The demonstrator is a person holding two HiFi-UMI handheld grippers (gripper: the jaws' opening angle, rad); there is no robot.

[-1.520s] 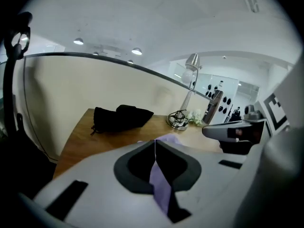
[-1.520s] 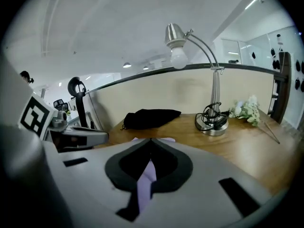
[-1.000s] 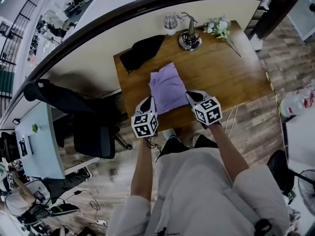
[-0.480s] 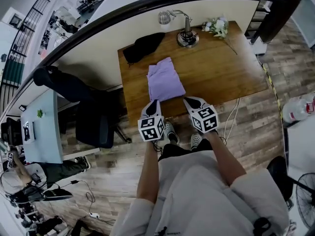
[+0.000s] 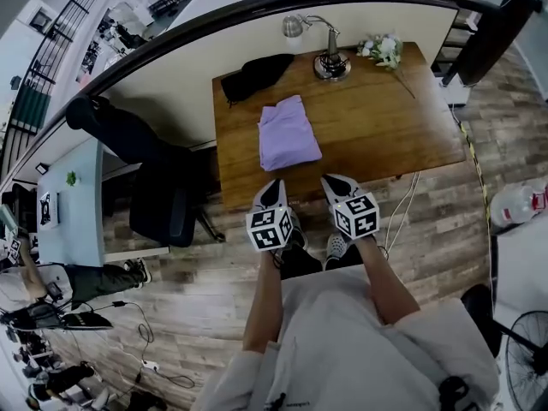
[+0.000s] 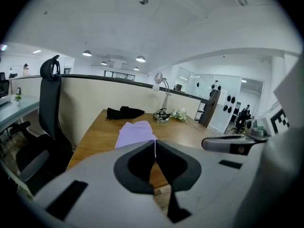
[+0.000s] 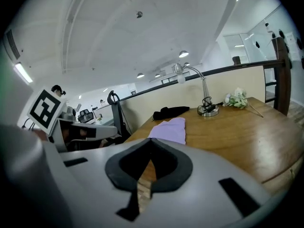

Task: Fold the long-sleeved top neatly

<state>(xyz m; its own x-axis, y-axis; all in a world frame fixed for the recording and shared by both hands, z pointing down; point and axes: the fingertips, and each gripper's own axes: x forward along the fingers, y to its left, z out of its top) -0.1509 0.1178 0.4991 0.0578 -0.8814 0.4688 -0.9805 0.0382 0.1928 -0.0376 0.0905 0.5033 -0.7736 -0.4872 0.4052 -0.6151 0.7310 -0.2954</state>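
one lilac top [image 5: 289, 133], soft folded rectangle | wooden table [image 5: 385, 118], smooth grain

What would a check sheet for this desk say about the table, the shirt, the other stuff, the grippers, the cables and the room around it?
Surface: wooden table, mostly bare.
Job's things: purple top, folded into a small rectangle, lying flat.
Clutter: black cloth, lamp and flowers along the far edge.
Grippers: left gripper and right gripper both shut, empty, at the near edge, not touching the top.
Cables: white cable hanging by the near edge; floor cable at left.
Surroundings: black chair left of the table, fan at lower right.
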